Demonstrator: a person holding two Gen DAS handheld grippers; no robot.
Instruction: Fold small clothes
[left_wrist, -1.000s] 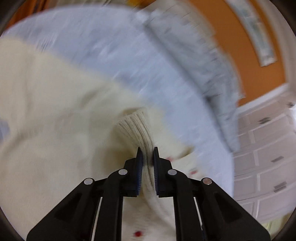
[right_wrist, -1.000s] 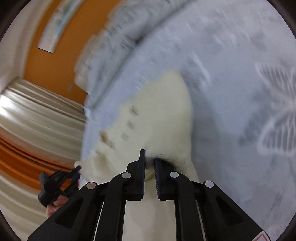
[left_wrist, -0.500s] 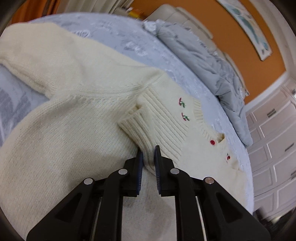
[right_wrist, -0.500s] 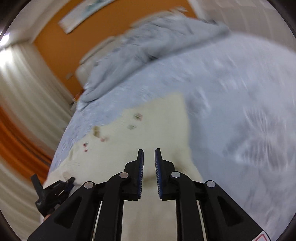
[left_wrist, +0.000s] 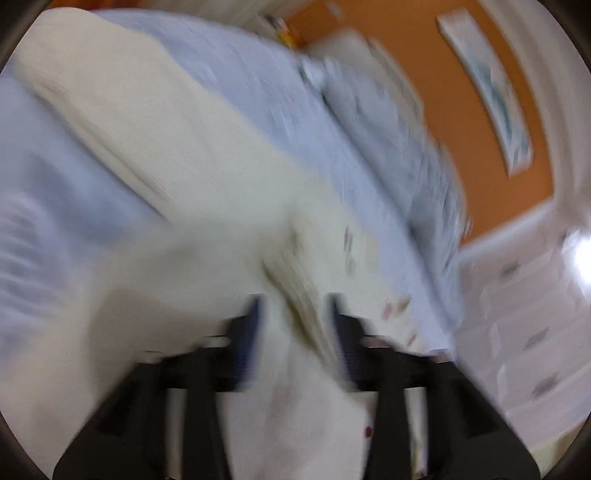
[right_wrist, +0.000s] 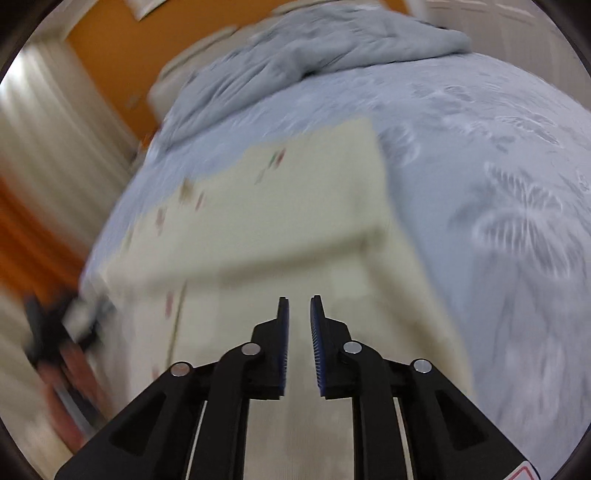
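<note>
A cream knitted cardigan (left_wrist: 177, 155) with small cherry motifs lies on the pale blue bedspread (left_wrist: 258, 92). In the blurred left wrist view my left gripper (left_wrist: 295, 317) is open, its jaws apart on either side of the ribbed sleeve cuff (left_wrist: 299, 280), just above the cardigan. In the right wrist view the cardigan (right_wrist: 277, 221) lies flat ahead. My right gripper (right_wrist: 298, 314) hovers over its near part with a narrow gap between the jaws and nothing in them. The left gripper (right_wrist: 55, 325) shows as a dark blur at the left.
A crumpled grey duvet (right_wrist: 314, 48) lies at the head of the bed, also in the left wrist view (left_wrist: 388, 129). An orange wall (left_wrist: 461, 110) with a picture stands behind. White panelled doors (left_wrist: 524, 314) are at the right. Curtains (right_wrist: 55, 122) hang at the left.
My left gripper has opened and let go of the ribbed cuff it was shut on. My right gripper has opened slightly and drawn back from the cardigan's edge.
</note>
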